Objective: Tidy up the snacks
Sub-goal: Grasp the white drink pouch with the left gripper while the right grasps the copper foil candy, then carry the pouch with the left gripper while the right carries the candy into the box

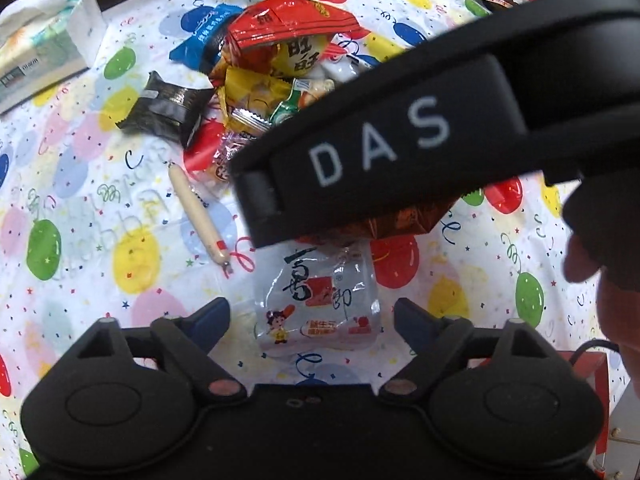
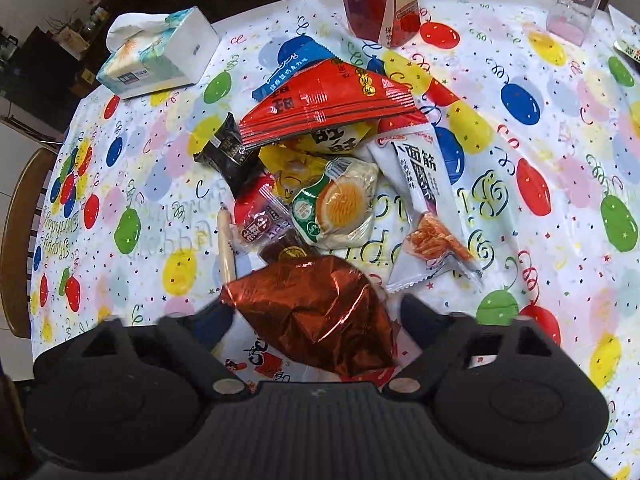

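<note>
Clear plastic box (image 2: 576, 4) at the far edge of the desk (image 2: 560, 264), upright, pink at its base, contents not discernible. Tall red and yellow carton (image 2: 378, 0) beside it, closed. Tissue box (image 2: 160, 54) far left, white tissue sticking out of the top.

Snacks heaped mid-desk on the balloon-print cloth: red triangular packet (image 2: 328, 104) on top, blue wrapper (image 2: 288, 68) behind it, black packet (image 2: 228, 152) to the left, round cake in green-and-clear wrap (image 2: 340, 204), white strip packet (image 2: 424, 184) with orange sticks showing. Thin sausage stick (image 1: 198, 216) lying apart, left of the heap.

Crumpled red-brown foil packet (image 2: 320, 312), shiny and creased, between the fingers of the right gripper (image 2: 320, 320); jaws wide, neither finger visibly pressing it, so no clear grip. Same gripper crossing the left view as a black bar marked DAS.

Left gripper (image 1: 312, 320) spread wide, holding nothing; clear packet with a red label and cartoon figure (image 1: 316, 308) flat on the cloth between its fingertips, partly under the foil packet.
</note>
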